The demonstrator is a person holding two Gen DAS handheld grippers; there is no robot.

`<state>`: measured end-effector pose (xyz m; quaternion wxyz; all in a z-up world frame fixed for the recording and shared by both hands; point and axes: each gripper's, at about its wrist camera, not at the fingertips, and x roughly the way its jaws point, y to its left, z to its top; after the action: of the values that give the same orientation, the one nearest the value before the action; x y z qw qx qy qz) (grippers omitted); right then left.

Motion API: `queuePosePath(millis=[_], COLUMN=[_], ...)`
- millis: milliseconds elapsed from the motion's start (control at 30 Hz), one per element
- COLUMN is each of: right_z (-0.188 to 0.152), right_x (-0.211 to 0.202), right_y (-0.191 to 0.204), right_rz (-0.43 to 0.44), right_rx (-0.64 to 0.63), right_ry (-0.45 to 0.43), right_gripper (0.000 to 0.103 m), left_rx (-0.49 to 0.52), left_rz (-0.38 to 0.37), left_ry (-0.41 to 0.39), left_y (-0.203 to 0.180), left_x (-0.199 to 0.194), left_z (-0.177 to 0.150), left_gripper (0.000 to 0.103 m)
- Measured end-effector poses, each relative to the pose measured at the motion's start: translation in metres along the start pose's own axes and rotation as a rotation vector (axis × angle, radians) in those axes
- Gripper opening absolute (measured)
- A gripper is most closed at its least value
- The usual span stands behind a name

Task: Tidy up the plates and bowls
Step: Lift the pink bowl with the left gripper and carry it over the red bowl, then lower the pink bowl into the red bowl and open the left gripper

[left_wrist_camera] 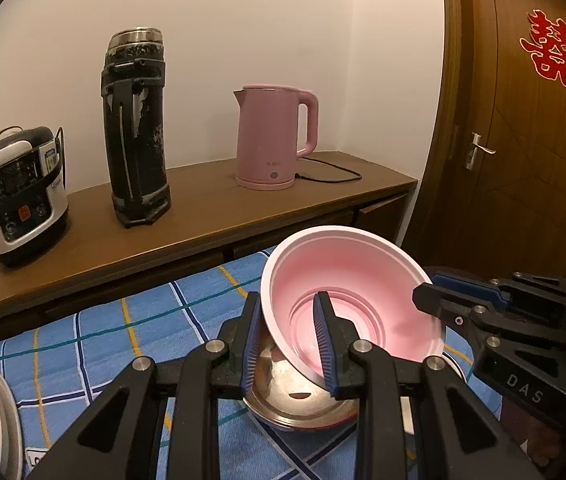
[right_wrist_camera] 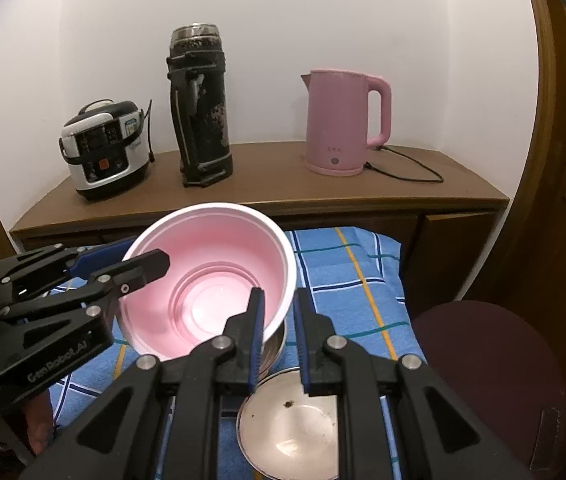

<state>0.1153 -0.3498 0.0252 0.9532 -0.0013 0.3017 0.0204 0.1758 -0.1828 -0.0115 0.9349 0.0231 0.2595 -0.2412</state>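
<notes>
Blue checked cloth (left_wrist_camera: 115, 344) under pink bowl (left_wrist_camera: 347, 280), both tongs (left_wrist_camera: 289, 340) (right_wrist_camera: 279, 332) astride its rim

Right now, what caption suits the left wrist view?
Both grippers straddle a tilted pink bowl's rim above a steel bowl.

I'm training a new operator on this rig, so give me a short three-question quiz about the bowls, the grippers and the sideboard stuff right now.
1. True or false: the pink bowl sits level.
2. What stands between the rice cooker and the pink kettle? A: black flask; B: toaster; C: blender.
3. Fill in: the left gripper and the right gripper each straddle the pink bowl's ____.
Key: 1 false, it tilts above a steel bowl; 2 A; 3 rim.
</notes>
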Motion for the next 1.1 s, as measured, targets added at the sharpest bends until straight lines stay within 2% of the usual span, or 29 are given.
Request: queuePosePath(millis=[533,1100], right_z=[0.001,-0.002], right_x=[0.013,0.029], right_y=[0.004,0.007], right_rz=[-0.019,-0.023], right_rx=[-0.002,-0.007], right_ry=[0.021,0.055], right_gripper=[0.015,0.016], left_rx=[-0.013,-0.019], left_rz=[-0.030,-0.023], left_ry=[0.017,0.030], left_y=[0.009,0.017], left_x=[0.018,0.025], left_z=[-0.006,-0.011], left_gripper=[0.029,0.029])
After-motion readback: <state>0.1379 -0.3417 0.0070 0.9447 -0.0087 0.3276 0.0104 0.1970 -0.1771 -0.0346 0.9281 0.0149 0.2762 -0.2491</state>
